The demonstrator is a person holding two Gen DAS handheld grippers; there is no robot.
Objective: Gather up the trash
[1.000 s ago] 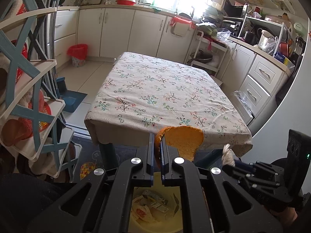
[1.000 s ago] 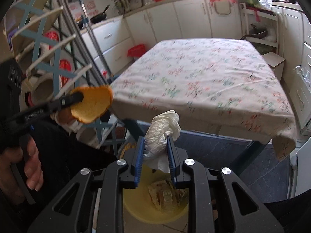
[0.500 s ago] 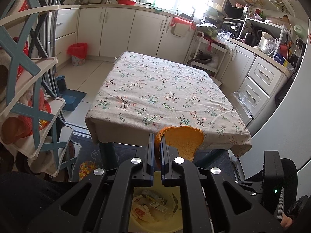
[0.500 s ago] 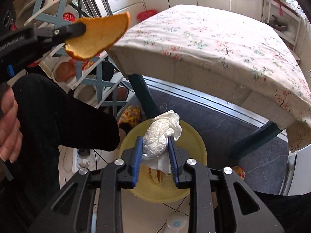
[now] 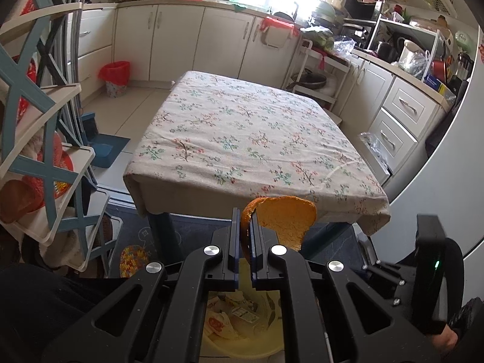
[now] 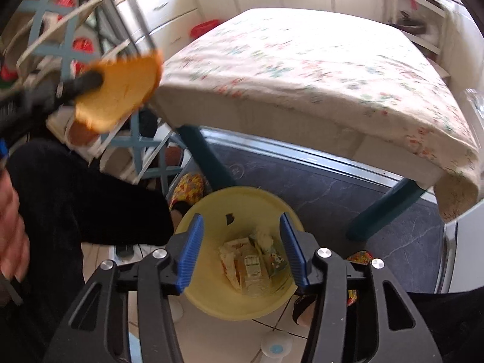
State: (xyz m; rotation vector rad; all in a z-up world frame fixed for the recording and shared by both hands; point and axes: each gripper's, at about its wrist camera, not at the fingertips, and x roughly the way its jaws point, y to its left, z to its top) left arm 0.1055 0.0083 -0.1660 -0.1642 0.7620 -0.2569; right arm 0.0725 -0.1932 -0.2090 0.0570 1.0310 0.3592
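My left gripper (image 5: 245,224) is shut on an orange peel (image 5: 282,219), held above a yellow bin (image 5: 242,345) on the floor in front of the table. The peel (image 6: 118,96) also shows at the upper left of the right wrist view. My right gripper (image 6: 242,239) is open and empty, directly over the yellow bin (image 6: 211,290). Cartons and white tissue (image 6: 251,263) lie in the bin's bottom.
A table with a floral cloth (image 5: 248,139) stands ahead, on dark blue legs (image 6: 208,163). A blue and white shelf rack (image 5: 39,139) is at the left. White cabinets (image 5: 402,115) line the right. A red bin (image 5: 116,77) stands far back.
My right gripper opened and let go of the white tissue, which dropped into the yellow bin. It also tilted further down over the bin. The left gripper held the peel almost still.
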